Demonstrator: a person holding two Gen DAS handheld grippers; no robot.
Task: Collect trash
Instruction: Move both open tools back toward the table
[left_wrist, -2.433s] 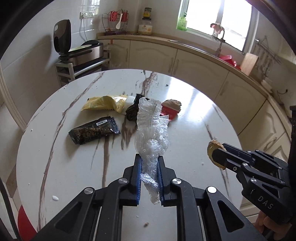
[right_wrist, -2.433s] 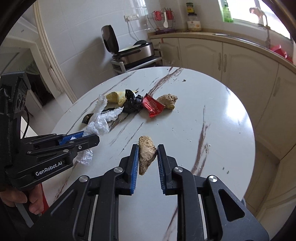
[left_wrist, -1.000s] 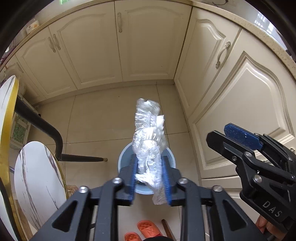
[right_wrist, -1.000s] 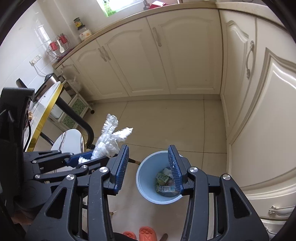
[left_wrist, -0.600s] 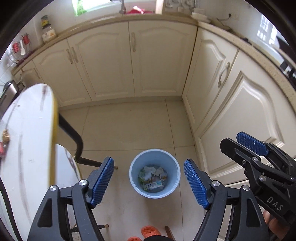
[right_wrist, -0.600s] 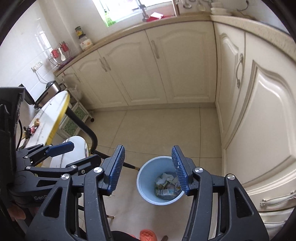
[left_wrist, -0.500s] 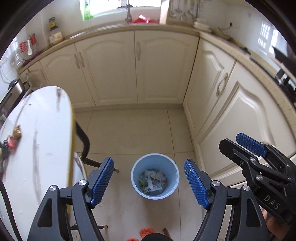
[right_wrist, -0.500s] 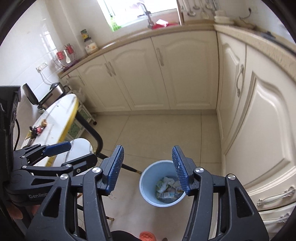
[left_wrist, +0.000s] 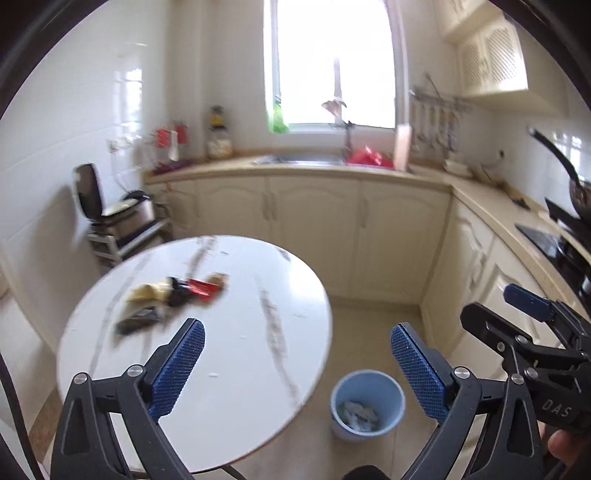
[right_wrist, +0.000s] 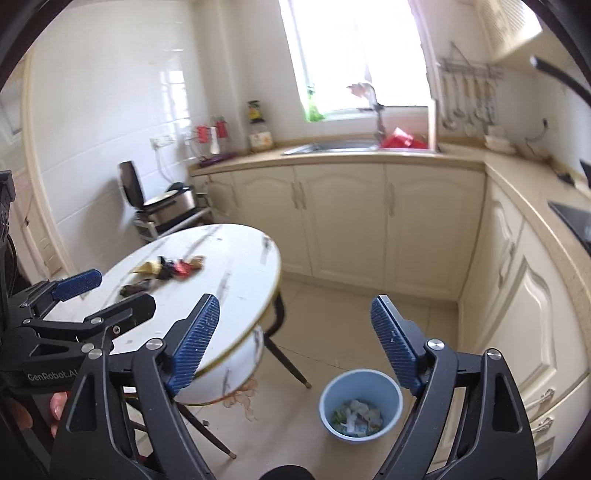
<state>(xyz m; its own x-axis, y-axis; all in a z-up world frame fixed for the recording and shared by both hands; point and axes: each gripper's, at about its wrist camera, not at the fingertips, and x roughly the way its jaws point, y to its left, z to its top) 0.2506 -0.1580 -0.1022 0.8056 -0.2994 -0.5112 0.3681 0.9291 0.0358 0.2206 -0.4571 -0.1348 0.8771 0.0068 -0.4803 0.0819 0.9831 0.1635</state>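
Observation:
A blue bin (left_wrist: 365, 402) (right_wrist: 360, 402) stands on the tiled floor with crumpled trash inside. Wrappers and scraps (left_wrist: 170, 295) (right_wrist: 166, 269) lie in a blurred cluster on the round marble table (left_wrist: 236, 350) (right_wrist: 236, 266): yellow, black and red wrappers and a brown lump. My left gripper (left_wrist: 295, 354) hovers over the table's near edge, its jaws opening wide with nothing between them. My right gripper (right_wrist: 295, 325) hangs above the floor between table and bin, its jaws opening too, and empty. Each gripper also appears at the edge of the other's view.
Cream cabinets (right_wrist: 343, 218) and a counter with a sink (right_wrist: 332, 147) run along the back and right. An appliance on a small rack (right_wrist: 166, 210) stands behind the table. A lower round stool (right_wrist: 221, 373) sits under the table's edge. A hob (left_wrist: 554, 240) is at far right.
Both grippers rose and swung up from over the bin toward the table, and their jaws widened. The plastic film held by the left gripper a second ago is gone from it.

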